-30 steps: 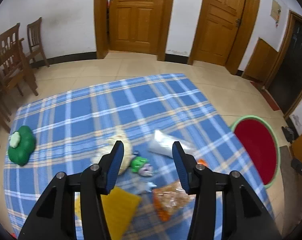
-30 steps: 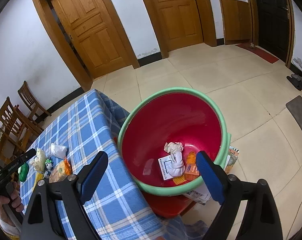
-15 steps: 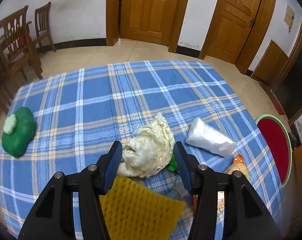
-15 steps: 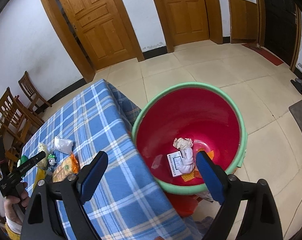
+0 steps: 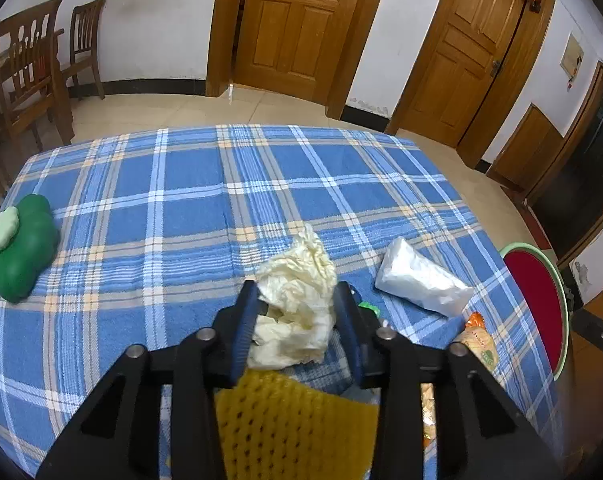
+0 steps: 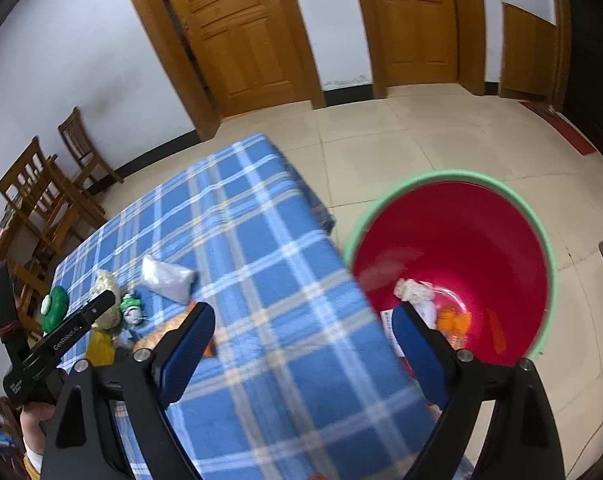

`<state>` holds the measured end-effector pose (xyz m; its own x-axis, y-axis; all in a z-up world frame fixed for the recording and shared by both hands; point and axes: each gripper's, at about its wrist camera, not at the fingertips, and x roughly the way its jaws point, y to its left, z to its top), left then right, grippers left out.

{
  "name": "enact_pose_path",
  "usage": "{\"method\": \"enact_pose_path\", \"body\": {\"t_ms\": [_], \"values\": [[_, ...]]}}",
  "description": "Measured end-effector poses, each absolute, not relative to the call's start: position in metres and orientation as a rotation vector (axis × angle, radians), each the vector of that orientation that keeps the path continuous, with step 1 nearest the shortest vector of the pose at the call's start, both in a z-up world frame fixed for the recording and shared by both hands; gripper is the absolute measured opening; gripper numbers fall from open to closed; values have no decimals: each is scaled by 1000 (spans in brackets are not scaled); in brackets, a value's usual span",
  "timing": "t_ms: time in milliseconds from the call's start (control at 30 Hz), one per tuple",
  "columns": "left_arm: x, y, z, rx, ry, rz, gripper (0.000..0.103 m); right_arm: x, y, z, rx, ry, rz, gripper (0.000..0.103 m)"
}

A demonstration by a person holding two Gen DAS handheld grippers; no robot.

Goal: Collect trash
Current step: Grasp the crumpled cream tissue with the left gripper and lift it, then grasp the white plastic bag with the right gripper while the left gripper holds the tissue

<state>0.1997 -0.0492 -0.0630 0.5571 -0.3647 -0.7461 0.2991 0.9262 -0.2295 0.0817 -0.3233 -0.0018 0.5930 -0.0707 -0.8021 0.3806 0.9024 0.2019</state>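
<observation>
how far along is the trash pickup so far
Some scraps already lie in the red bin with the green rim. The left gripper's jaws are closing around the crumpled cream paper wad. The clear plastic bag and orange snack packet remain on the blue plaid cloth.

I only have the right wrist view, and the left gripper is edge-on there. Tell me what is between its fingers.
Observer: A crumpled cream paper wad sits between the fingers of the left gripper. They are closing, and both pads look to be touching it.
Operator: Report anything else caught in that grip.
Observer: Nothing else is between them. A small green toy peeks out just outside the right-hand finger.
Operator: Say what lies under the gripper.
Observer: A yellow mesh pad lies on the checked cloth right below it, its far edge meeting the wad's near edge.
</observation>
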Motion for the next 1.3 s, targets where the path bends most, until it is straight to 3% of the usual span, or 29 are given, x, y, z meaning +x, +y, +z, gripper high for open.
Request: {"method": "enact_pose_path", "body": {"t_ms": [200, 733, 933, 1100, 1233, 1300], "values": [[197, -34, -61, -119, 869, -374, 29, 111, -296, -7, 331, 914, -208, 95], [205, 5, -63, -223, 854, -268, 29, 181, -226, -36, 116, 994, -63, 94], [205, 6, -64, -224, 855, -269, 29, 197, -214, -45, 59, 1008, -31, 82], [206, 6, -65, -224, 858, -270, 29, 200, -209, -54, 53, 1036, -1, 65], [206, 6, -65, -225, 858, -270, 29, 199, -202, -60, 11, 1028, -3, 61], [206, 6, -65, -224, 858, -270, 29, 199, -201, -60, -2, 1021, -2, 54]]}}
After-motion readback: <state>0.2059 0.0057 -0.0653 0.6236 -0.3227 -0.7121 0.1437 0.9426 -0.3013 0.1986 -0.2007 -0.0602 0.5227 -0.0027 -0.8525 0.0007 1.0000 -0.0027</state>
